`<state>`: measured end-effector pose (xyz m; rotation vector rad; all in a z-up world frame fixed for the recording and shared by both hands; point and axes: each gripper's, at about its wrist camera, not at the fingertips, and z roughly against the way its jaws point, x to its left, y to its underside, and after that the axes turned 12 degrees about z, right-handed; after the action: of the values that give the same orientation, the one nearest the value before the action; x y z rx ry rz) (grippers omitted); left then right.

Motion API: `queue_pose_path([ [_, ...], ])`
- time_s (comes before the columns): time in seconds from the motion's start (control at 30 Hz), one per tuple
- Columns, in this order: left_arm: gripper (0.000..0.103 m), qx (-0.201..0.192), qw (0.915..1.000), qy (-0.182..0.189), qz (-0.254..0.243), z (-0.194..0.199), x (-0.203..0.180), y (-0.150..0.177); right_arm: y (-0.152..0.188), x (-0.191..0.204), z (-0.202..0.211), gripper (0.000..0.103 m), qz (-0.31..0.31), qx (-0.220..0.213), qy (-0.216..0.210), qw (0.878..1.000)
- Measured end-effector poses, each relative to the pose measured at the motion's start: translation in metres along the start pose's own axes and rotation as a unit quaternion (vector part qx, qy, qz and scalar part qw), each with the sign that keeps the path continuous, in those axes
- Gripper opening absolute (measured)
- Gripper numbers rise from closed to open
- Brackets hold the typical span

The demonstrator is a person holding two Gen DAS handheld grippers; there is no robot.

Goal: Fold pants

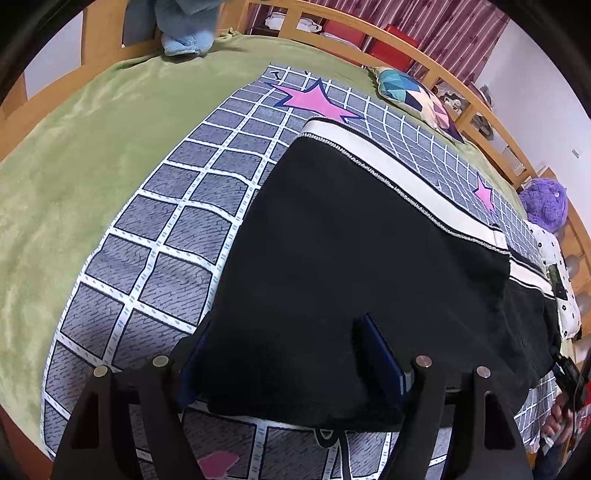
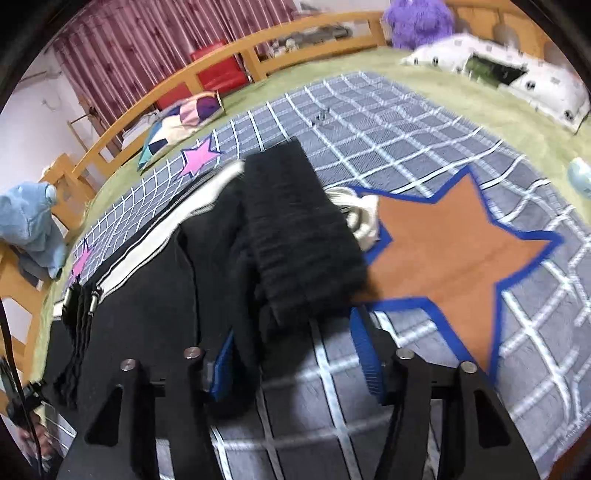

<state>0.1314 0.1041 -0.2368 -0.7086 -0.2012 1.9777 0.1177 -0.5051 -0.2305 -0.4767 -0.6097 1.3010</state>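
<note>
where left view hides it, pants (image 2: 295, 236) waistband bunched.

A bed (image 1: 74, 155) with a green cover, a mat spread over it.

A grey grid mat (image 1: 155, 258) with pink stars and an orange star (image 2: 454, 240) is laid on the green cover. Black pants (image 1: 351, 258) with a cream side stripe are spread on the mat. A patchwork cushion (image 1: 413, 92) is seen near the wooden rail (image 1: 406, 40), a blue cloth (image 1: 188, 40) at one end, and a purple plush (image 2: 417, 18) beside a white spotted pillow (image 2: 546, 81) at the other.
</note>
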Motion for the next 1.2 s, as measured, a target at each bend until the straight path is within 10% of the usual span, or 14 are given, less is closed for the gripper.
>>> queue_pose_path([
  [0.1,0.072,-0.003,1.0000,-0.006,0.007,0.001,0.000,-0.001,0.002,0.010,0.015,0.057,0.016,-0.007,0.011,1.000],
  [0.23,0.023,-0.030,0.9991,-0.030,-0.003,0.011,-0.004,-0.005,0.007,0.015,0.036,0.057,0.029,-0.012,0.030,0.999],
  [0.33,0.019,-0.079,0.9949,-0.051,-0.036,0.037,-0.029,-0.004,0.012,0.012,0.051,0.057,0.034,-0.010,0.056,0.998],
  [0.43,0.018,-0.140,0.9764,-0.097,-0.133,0.062,-0.086,0.007,0.012,0.009,0.063,0.057,0.039,-0.010,0.077,0.996],
  [0.83,0.016,-0.051,0.9569,0.086,-0.273,0.059,-0.280,0.098,0.030,0.008,0.091,0.057,0.057,-0.017,0.044,0.997],
  [1.1,0.026,0.067,0.9542,0.174,-0.234,0.033,-0.282,0.121,0.044,0.024,0.074,0.057,0.061,-0.003,-0.027,0.998],
  [1.2,0.051,0.024,0.9628,0.148,-0.224,0.052,-0.270,0.114,0.043,0.038,0.062,0.057,0.061,0.001,-0.061,0.996],
])
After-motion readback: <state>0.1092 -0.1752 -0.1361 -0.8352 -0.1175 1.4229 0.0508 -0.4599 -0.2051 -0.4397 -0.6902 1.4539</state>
